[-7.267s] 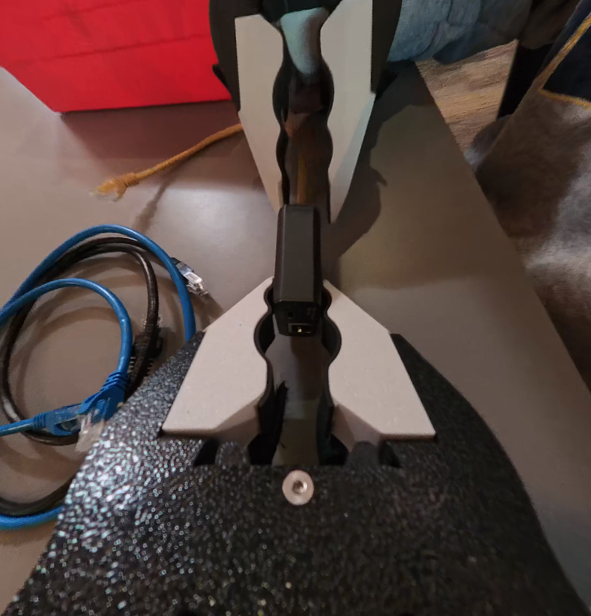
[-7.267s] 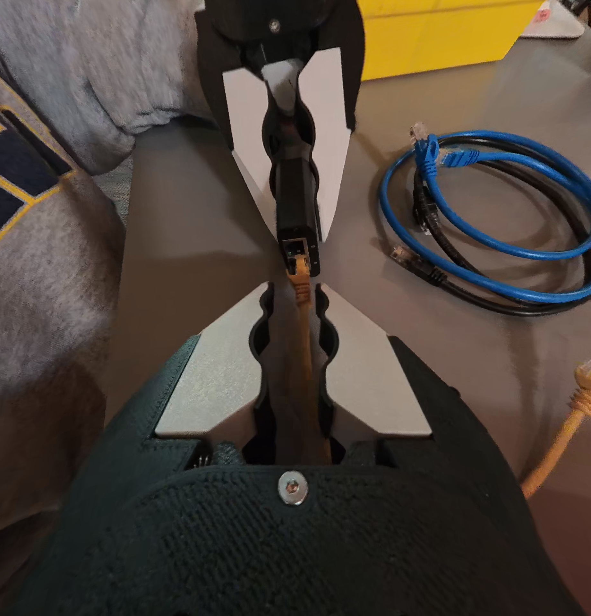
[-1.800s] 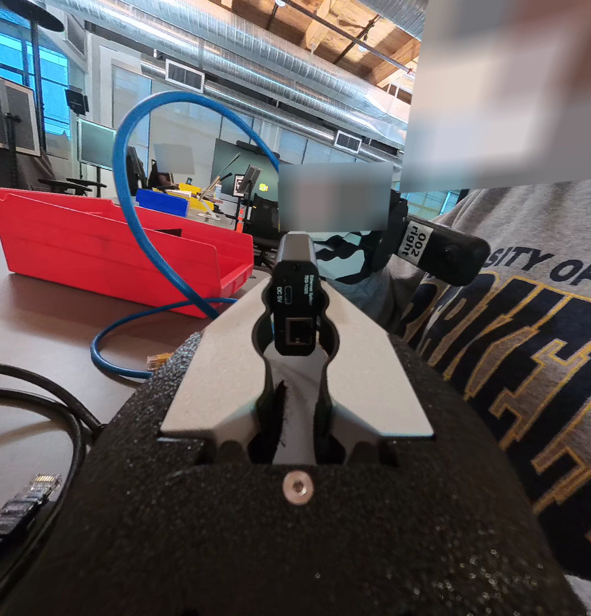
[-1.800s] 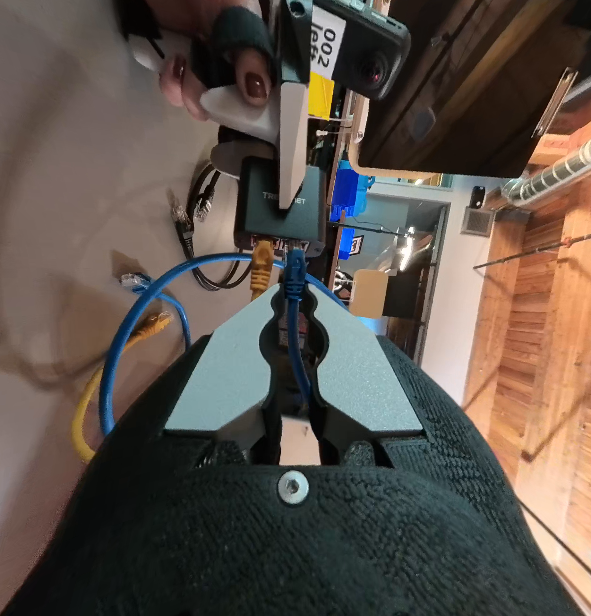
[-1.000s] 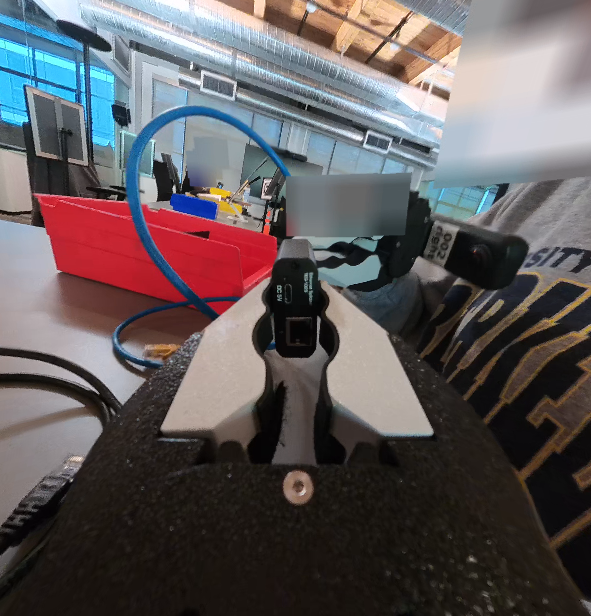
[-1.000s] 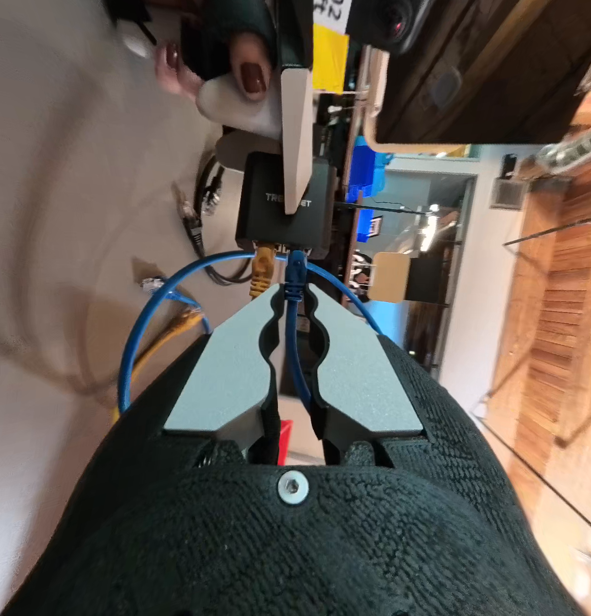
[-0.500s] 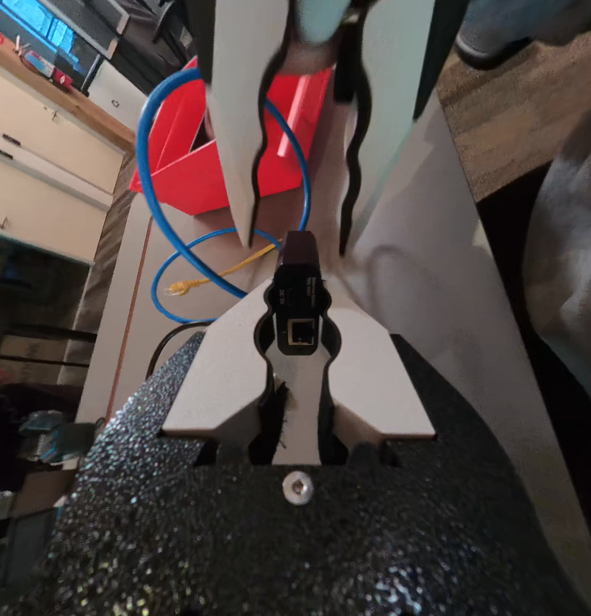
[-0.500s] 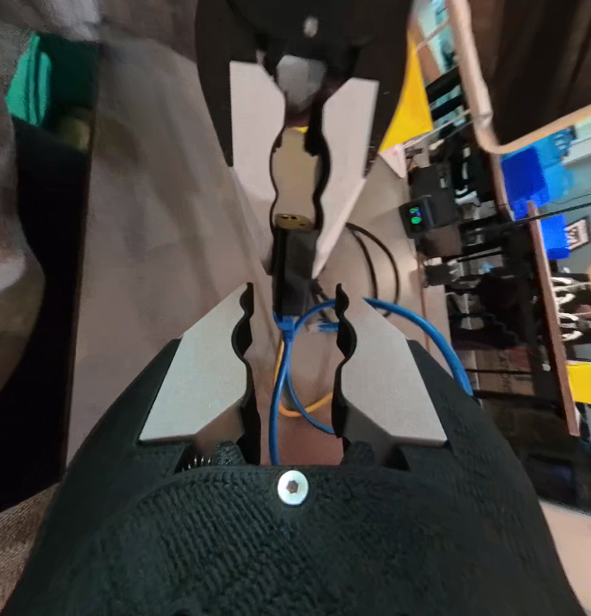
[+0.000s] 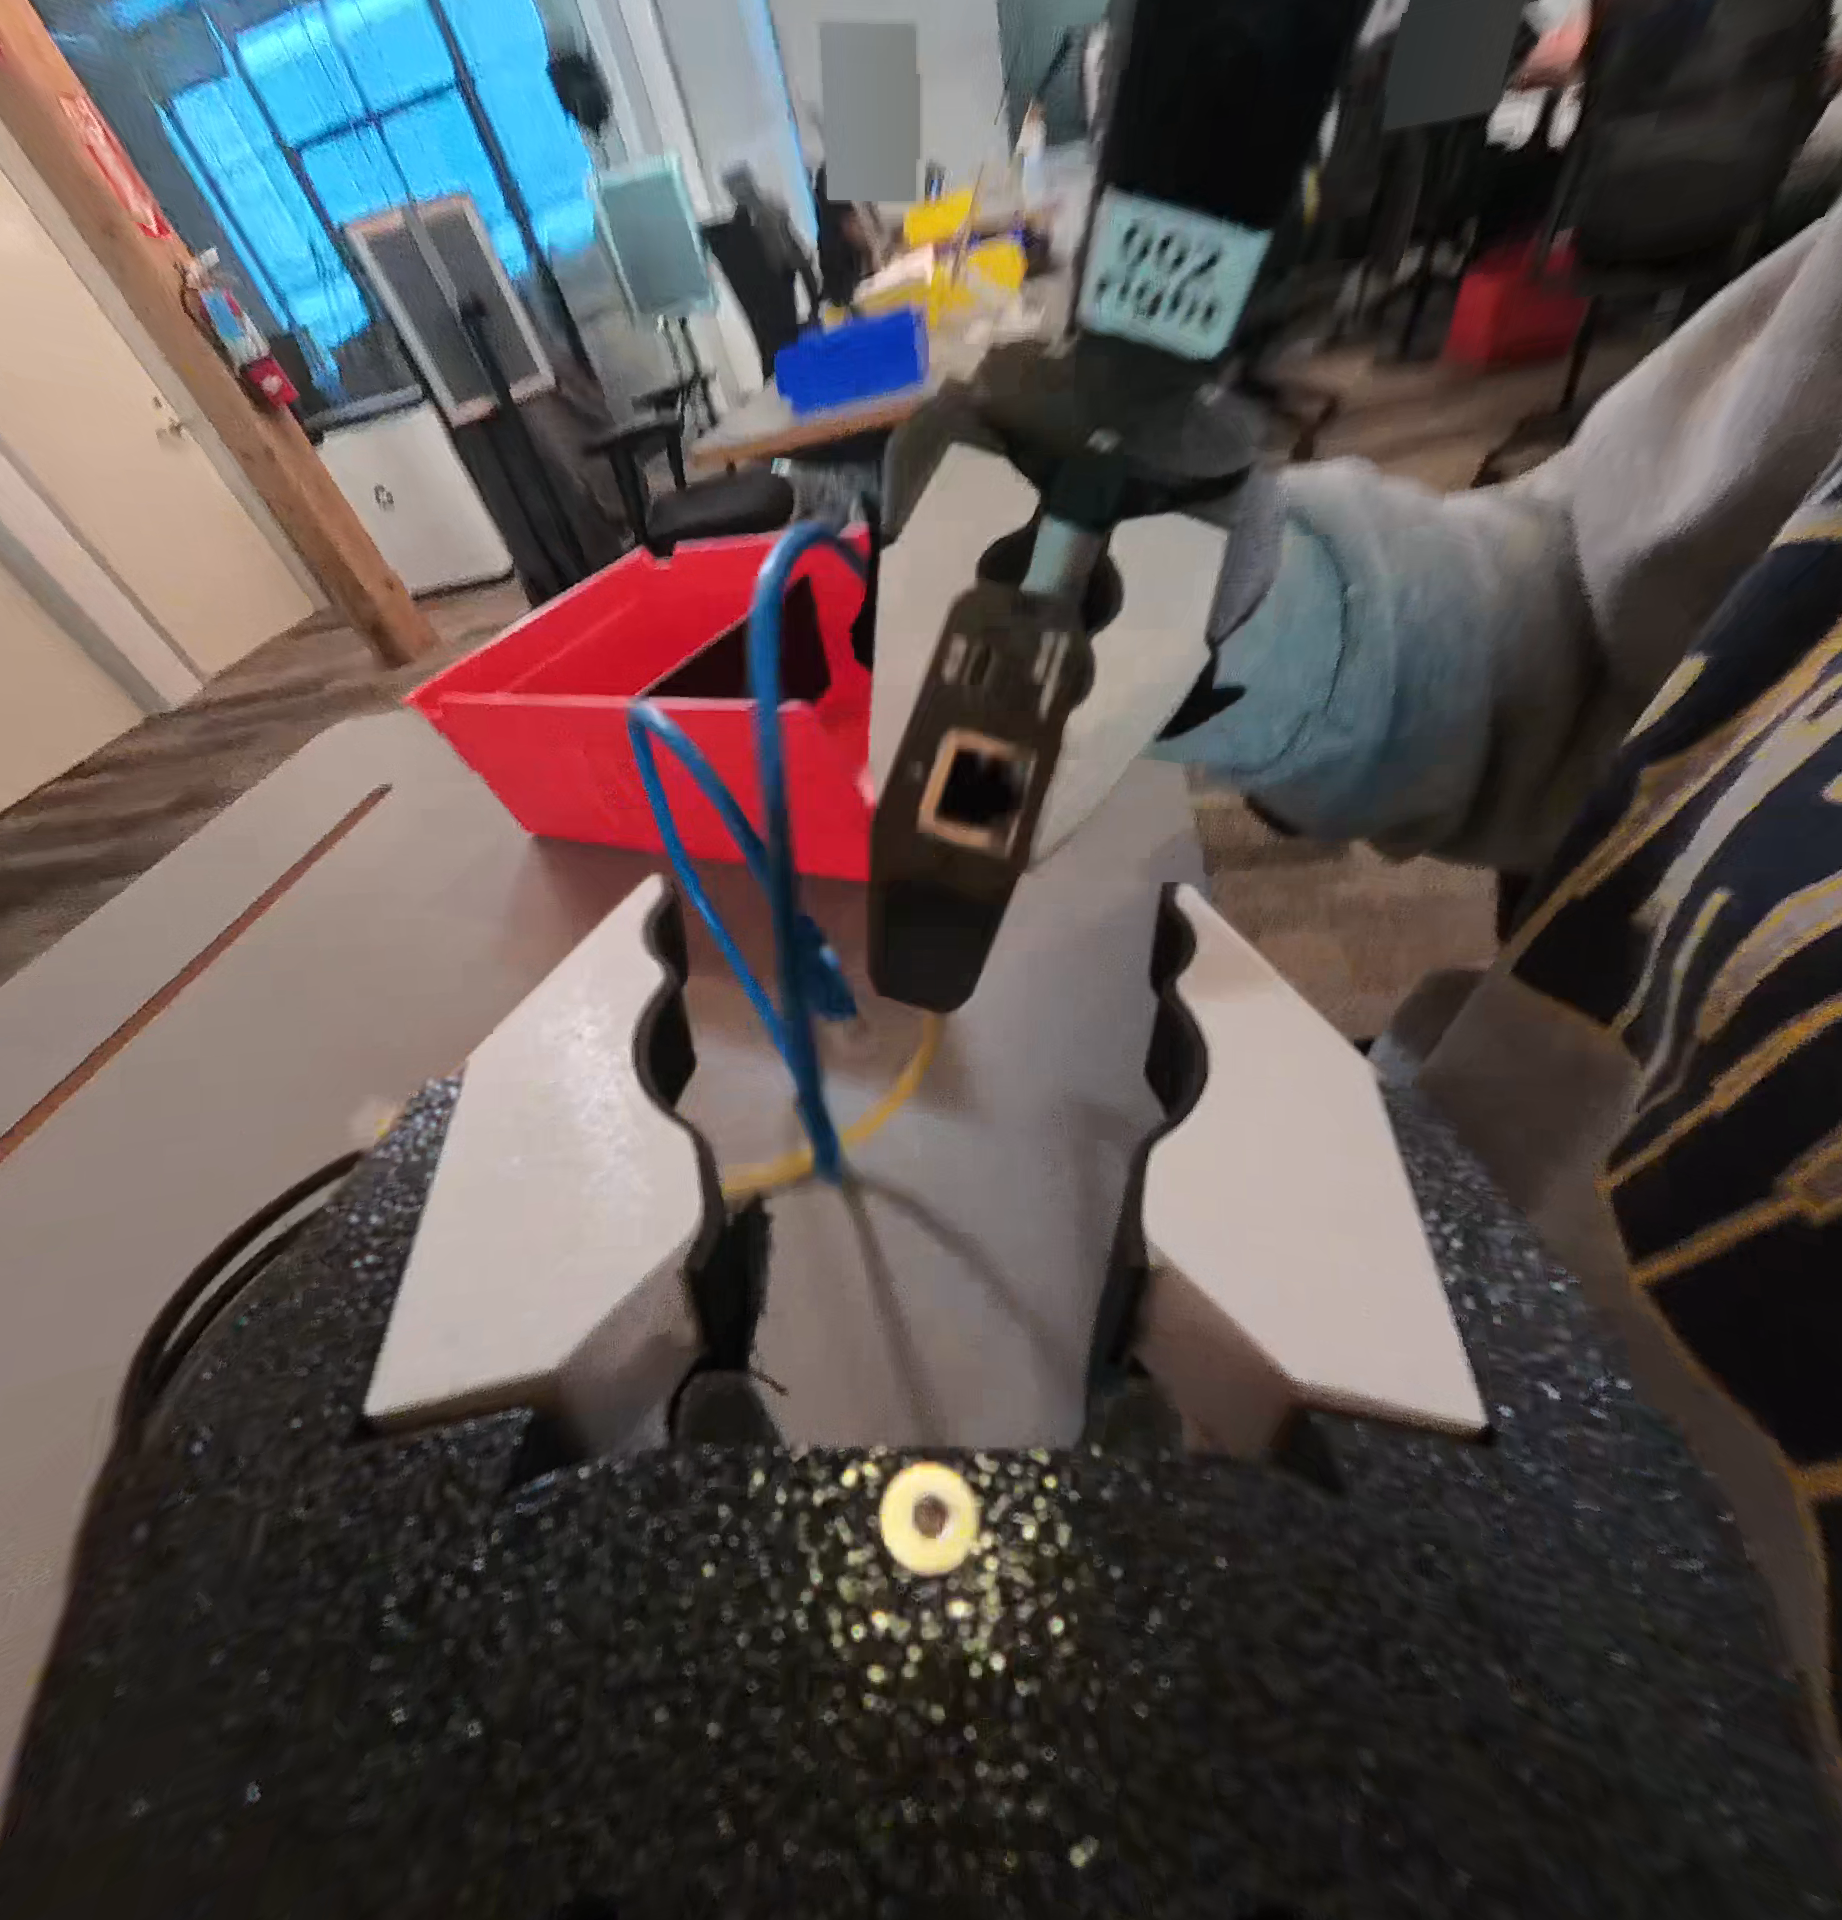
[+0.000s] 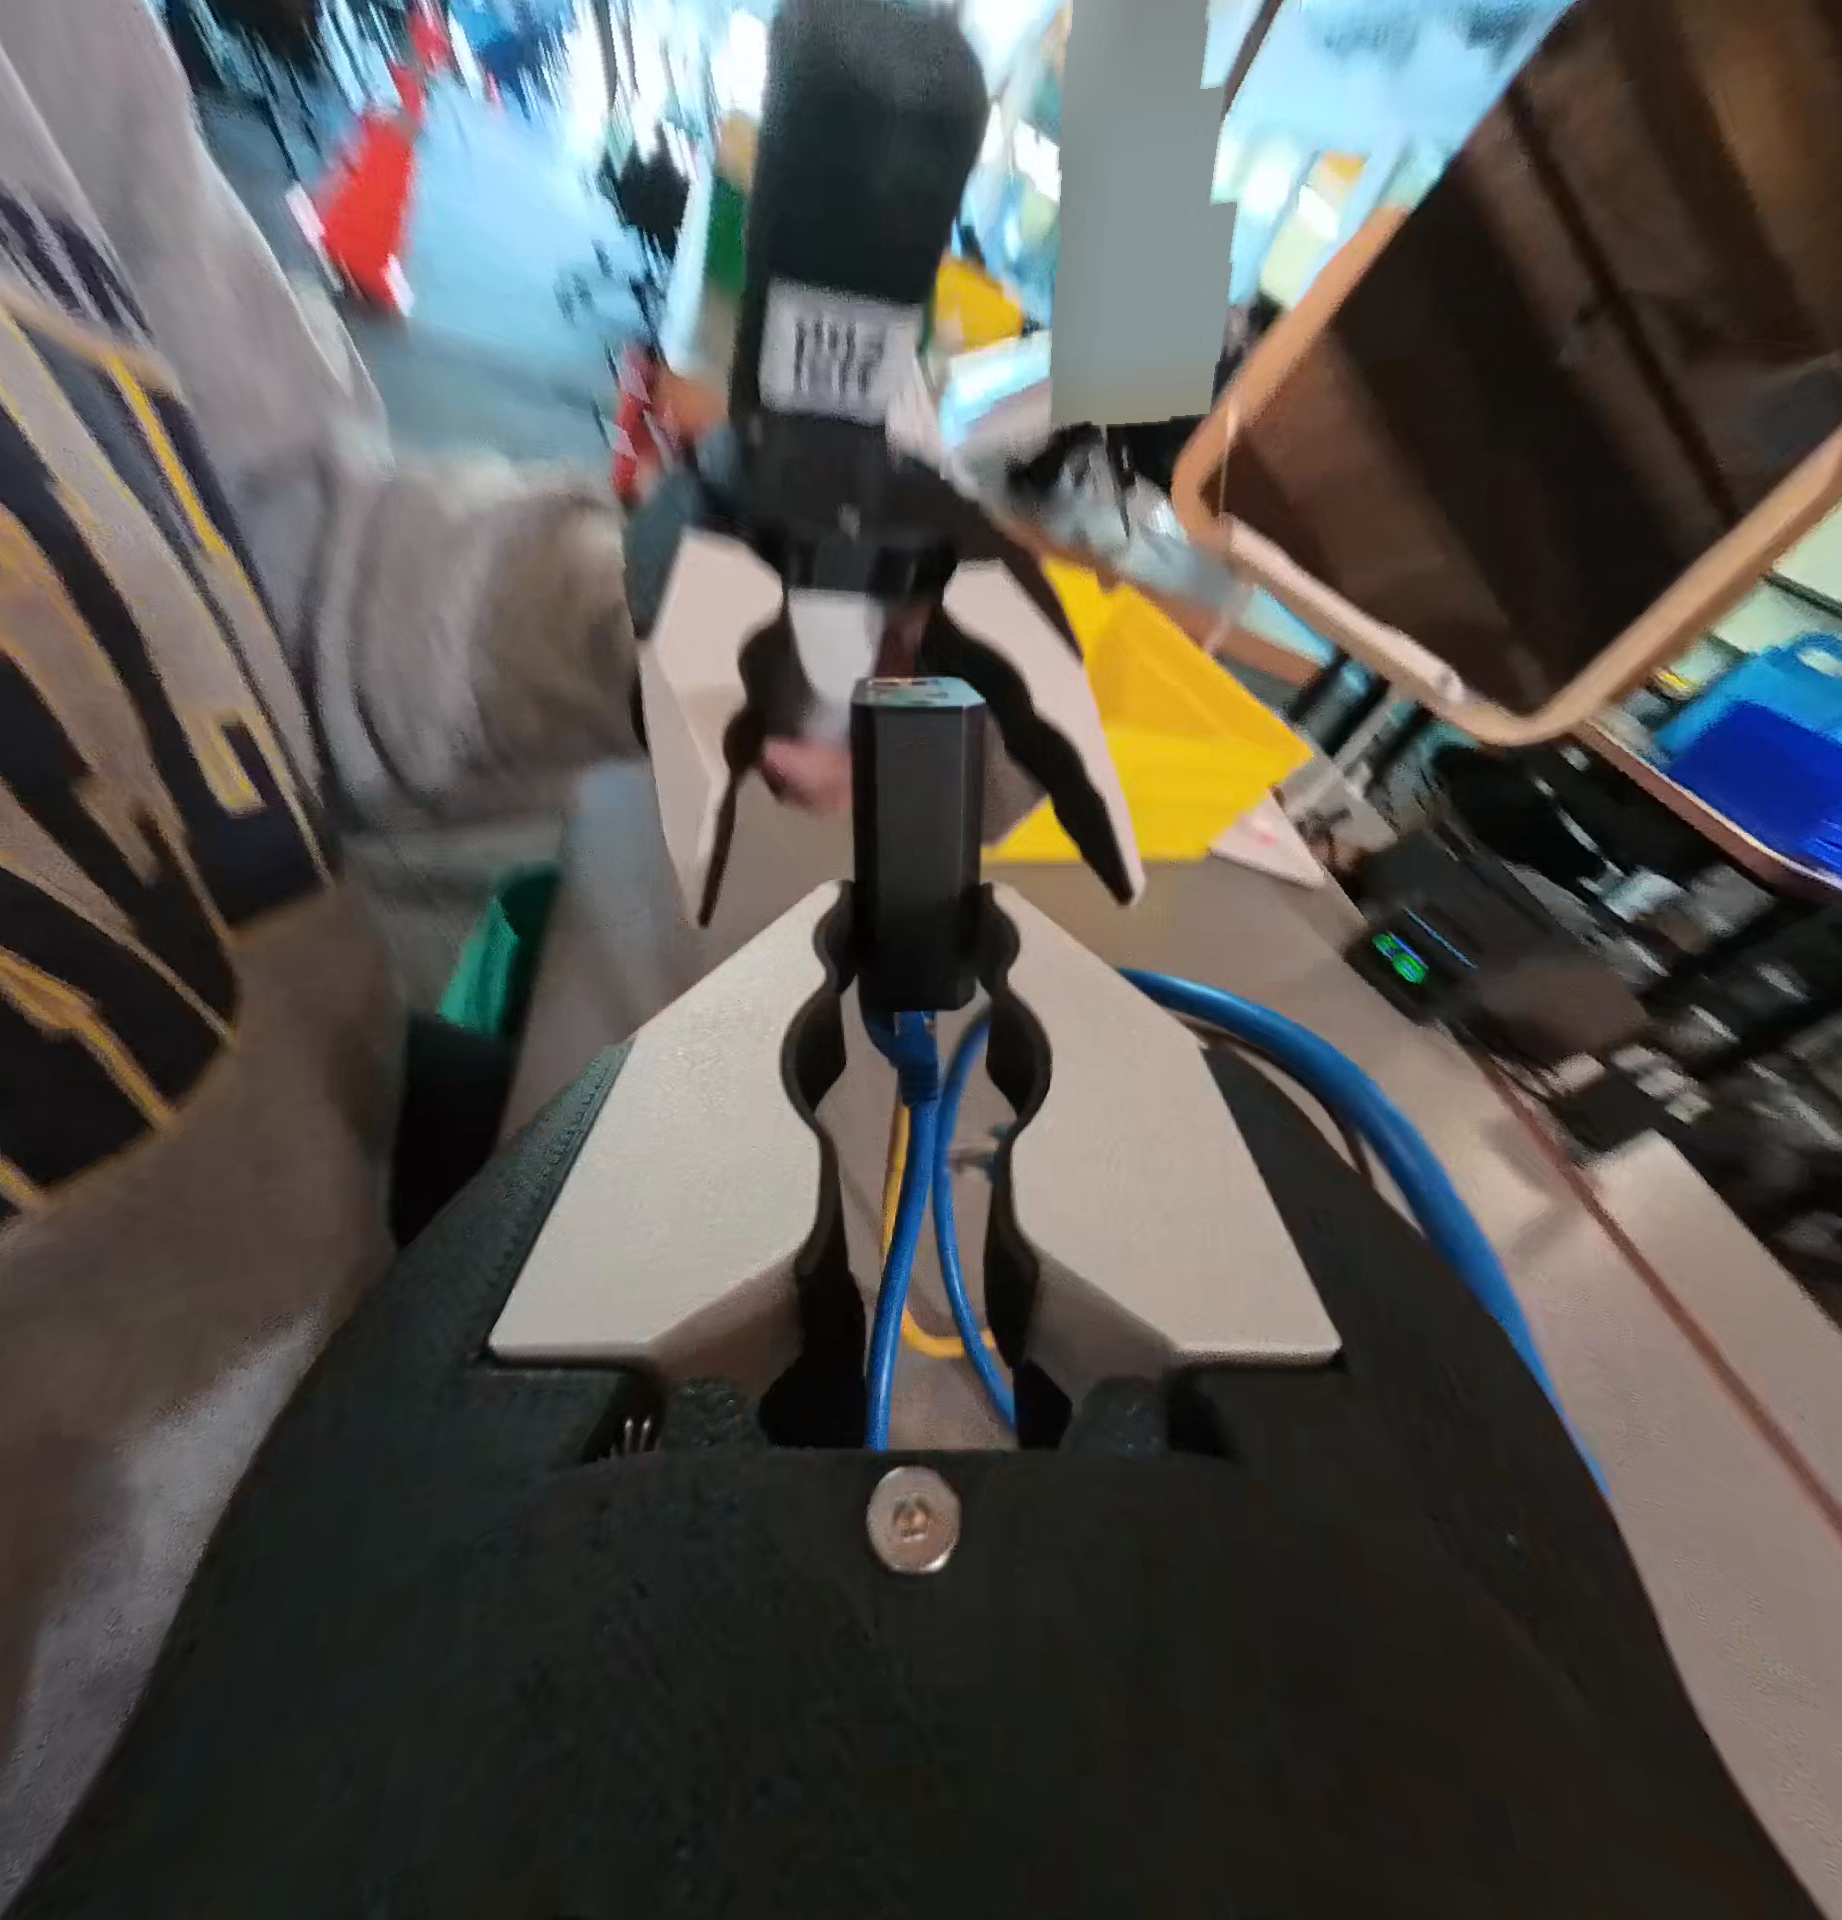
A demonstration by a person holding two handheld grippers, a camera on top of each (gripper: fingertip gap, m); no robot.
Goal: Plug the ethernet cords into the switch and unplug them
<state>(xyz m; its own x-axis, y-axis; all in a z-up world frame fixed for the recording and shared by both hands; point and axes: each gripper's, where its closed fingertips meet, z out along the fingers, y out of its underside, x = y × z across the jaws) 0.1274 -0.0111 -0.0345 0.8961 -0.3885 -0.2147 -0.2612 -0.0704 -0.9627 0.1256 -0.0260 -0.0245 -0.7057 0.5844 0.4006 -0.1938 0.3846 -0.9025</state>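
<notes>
While my left claw (image 9: 917, 1049) gapes wide and empty, the switch (image 10: 912, 852) hangs clear above the bench (image 9: 273, 966), pinched in my right claw (image 10: 915, 935), so the blue cord (image 10: 901, 1226) dangles plugged underneath.

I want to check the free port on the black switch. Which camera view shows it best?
The left wrist view: the switch faces the camera, its empty port open to it. The right wrist view shows only a plain side of the switch, with the blue cord plugged in below.
</notes>
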